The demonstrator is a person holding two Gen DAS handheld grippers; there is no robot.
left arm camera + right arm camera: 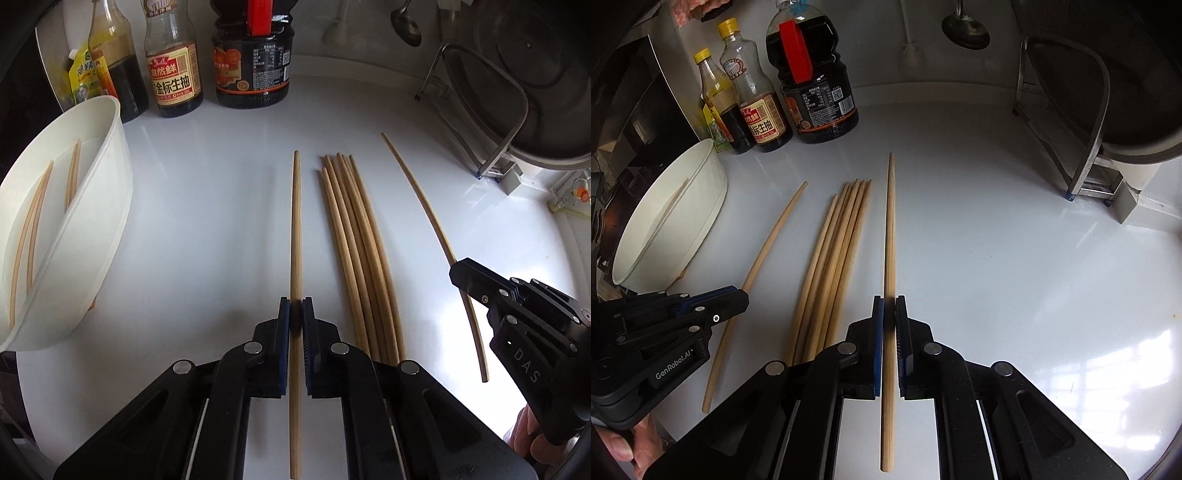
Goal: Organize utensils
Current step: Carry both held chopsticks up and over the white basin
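left gripper point(296, 317) pinching one chopstick point(296, 229) off the white counter point(221, 206), right gripper point(889, 317) pinching another chopstick point(889, 236), chopstick pile point(354, 251) lying between them, white holder point(107, 206) at left with a few chopsticks inside

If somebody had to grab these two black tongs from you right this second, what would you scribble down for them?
Left tongs: shut on one wooden chopstick.
Right tongs: shut on another wooden chopstick.
Each held stick lies to one side of the loose bundle of wooden chopsticks on the white counter.
Done: a few chopsticks already lie in the white divided plastic holder, tipped over at the left.
Left: drop both held sticks into that holder, then collect the bundle.
The sauce bottles at the back are not part of the job.
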